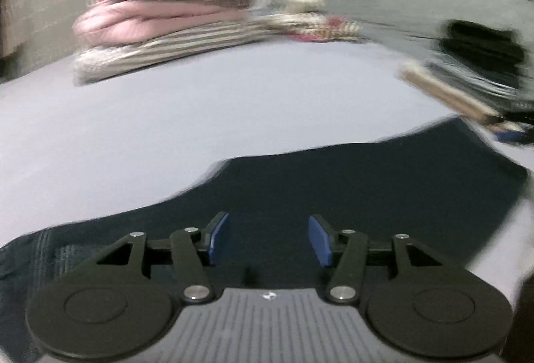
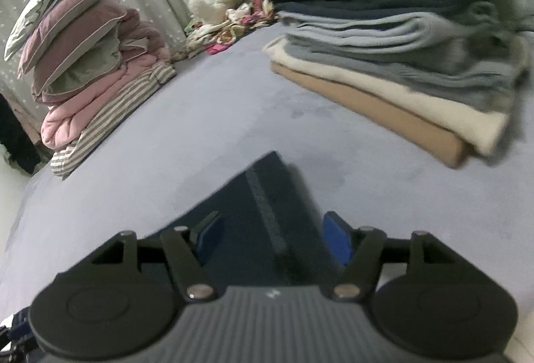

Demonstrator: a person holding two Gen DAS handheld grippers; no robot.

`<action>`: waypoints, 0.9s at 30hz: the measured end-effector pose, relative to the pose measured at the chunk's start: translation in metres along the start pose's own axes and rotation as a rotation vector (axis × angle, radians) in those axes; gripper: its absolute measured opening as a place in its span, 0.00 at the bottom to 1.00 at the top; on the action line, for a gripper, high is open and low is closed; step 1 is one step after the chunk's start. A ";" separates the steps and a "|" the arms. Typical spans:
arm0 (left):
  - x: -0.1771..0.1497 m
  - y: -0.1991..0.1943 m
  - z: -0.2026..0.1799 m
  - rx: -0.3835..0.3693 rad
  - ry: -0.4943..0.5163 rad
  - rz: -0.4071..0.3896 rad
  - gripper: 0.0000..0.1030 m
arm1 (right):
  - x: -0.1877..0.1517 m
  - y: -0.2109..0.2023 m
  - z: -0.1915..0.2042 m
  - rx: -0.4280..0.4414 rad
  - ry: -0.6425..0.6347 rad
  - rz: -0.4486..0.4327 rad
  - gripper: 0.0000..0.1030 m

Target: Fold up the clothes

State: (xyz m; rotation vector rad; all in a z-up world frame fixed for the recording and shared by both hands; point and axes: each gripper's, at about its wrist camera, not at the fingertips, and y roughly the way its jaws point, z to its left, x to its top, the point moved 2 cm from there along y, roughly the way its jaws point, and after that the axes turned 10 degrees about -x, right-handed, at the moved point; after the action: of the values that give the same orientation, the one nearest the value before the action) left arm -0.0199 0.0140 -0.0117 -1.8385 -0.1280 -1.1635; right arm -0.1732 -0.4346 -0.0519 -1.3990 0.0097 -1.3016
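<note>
A dark navy garment lies flat on the pale lavender bed sheet. My left gripper hovers over its near part, jaws apart, blue pads bare with nothing between them. In the right wrist view the same navy garment shows a folded corner with a grey seam stripe. My right gripper stands open above it, its blue pads clear of the cloth.
A stack of folded clothes, black on top and tan at the bottom, sits at the right. A pile of pink and striped bedding with pillows stands at the left. Crumpled floral cloth lies at the far edge near a curtain.
</note>
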 end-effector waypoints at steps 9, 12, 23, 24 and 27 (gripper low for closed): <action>-0.016 -0.011 0.073 0.198 -0.171 0.000 0.51 | 0.001 0.023 0.075 0.099 -0.161 0.024 0.68; -0.022 -0.016 0.091 0.289 -0.208 0.000 0.51 | -0.002 0.027 0.111 0.196 -0.236 0.058 0.72; -0.054 -0.027 0.147 0.490 -0.259 0.015 0.57 | -0.012 0.092 0.258 0.714 -0.466 0.479 0.73; -0.054 -0.025 0.149 0.512 -0.242 0.023 0.59 | -0.012 0.100 0.268 0.732 -0.475 0.508 0.71; -0.059 -0.019 0.159 0.531 -0.256 0.035 0.63 | -0.013 0.125 0.296 0.761 -0.495 0.584 0.67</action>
State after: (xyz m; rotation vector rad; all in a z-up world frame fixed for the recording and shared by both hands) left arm 0.0427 0.1635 -0.0641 -1.4940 -0.4993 -0.7687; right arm 0.0996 -0.2650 -0.0631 -0.9078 -0.3510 -0.3713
